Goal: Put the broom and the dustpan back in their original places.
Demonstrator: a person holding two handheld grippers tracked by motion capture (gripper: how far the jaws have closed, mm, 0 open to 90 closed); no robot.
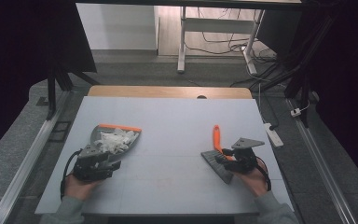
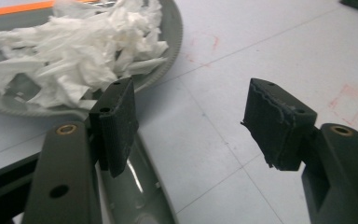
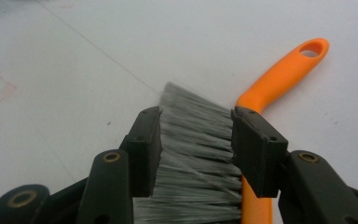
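From the high view, a pale tabletop (image 1: 168, 135) carries a grey dustpan (image 1: 116, 140) with an orange front edge at the left, heaped with white paper scraps (image 1: 115, 140). The left gripper (image 1: 93, 163) sits just behind the pan at its handle end, held in the person's left hand (image 1: 77, 186). Toward the right, a brush (image 1: 219, 156) with an orange handle and grey bristles lies on the tabletop, its handle pointing away from the person. The right gripper (image 1: 228, 163) is over the bristle end, held in the right hand (image 1: 256, 179).

In the left gripper view, the fingers (image 2: 119, 123) stand partly apart with bare tabletop between them. One finger hangs over the dustpan's grey handle (image 2: 135, 186), but the pads do not clamp it. The dustpan (image 2: 172, 42) and its paper scraps (image 2: 84, 51) lie just ahead on the left.

In the right gripper view, the fingers (image 3: 258, 149) stand wide, one on each side of the brush's grey bristles (image 3: 193, 154). The orange handle (image 3: 284, 74) runs on past the right finger. Whether the pads press the bristles cannot be told.
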